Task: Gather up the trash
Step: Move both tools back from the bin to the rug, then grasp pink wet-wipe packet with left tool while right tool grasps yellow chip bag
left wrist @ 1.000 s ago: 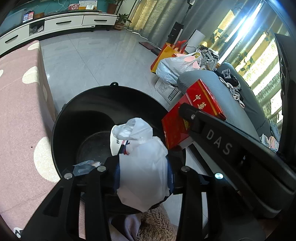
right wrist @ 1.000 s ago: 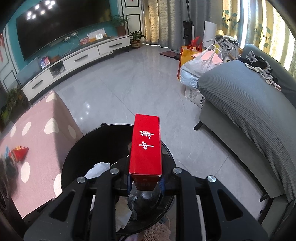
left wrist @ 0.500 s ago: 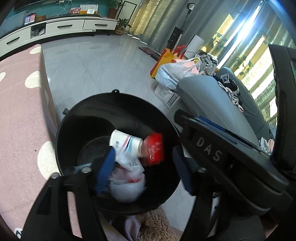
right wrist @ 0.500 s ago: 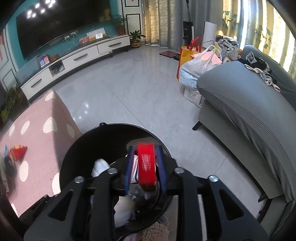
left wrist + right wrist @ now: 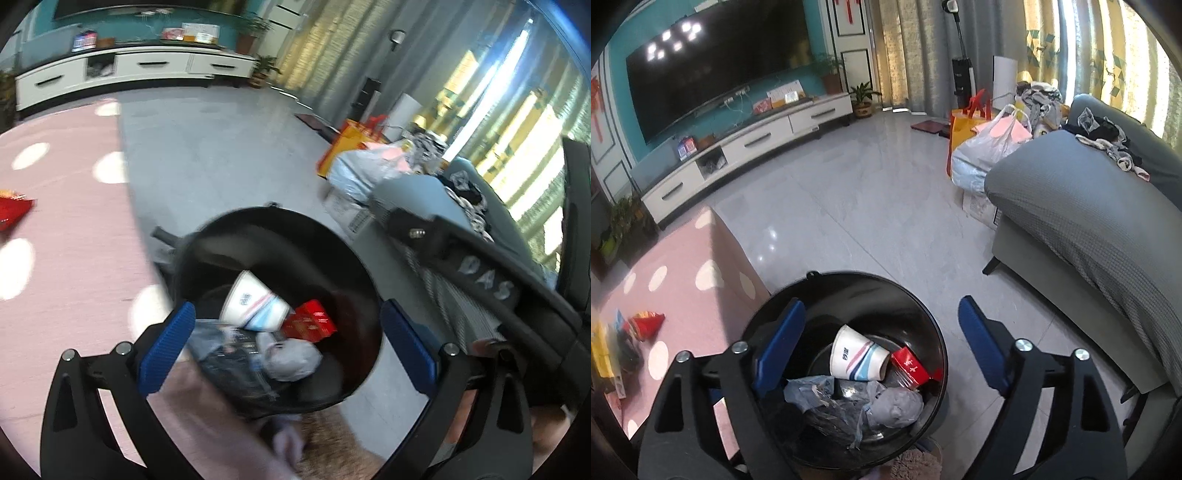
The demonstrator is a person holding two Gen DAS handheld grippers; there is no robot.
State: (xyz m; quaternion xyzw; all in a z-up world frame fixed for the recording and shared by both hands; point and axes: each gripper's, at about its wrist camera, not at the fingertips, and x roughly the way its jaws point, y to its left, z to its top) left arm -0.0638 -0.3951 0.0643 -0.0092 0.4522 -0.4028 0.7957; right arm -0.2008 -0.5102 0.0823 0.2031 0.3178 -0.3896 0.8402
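Both grippers hang over the black trash bin [image 5: 934, 332], which stands on the grey floor between the pink dotted ottoman [image 5: 687, 280] on the left and the grey sofa [image 5: 1071, 206] on the right. The left gripper [image 5: 288, 347] and right gripper [image 5: 879, 347] have just been opening; their jaws stand wide apart with nothing between them. Inside the bin lie the paper cup [image 5: 855, 354], the red box [image 5: 910, 367] to its right, and the crumpled plastic bag [image 5: 895, 406] nearest.

1. You get strong daylight through the curtains [image 5: 1071, 55] at the right, which blows out there.
2. Your left wrist view is smeared by motion blur; the right is sharp.
3. Glare spots sit on the television [image 5: 713, 62] and floor tiles [image 5: 849, 206].
4. Fisheye bending and dark corners frame both views.
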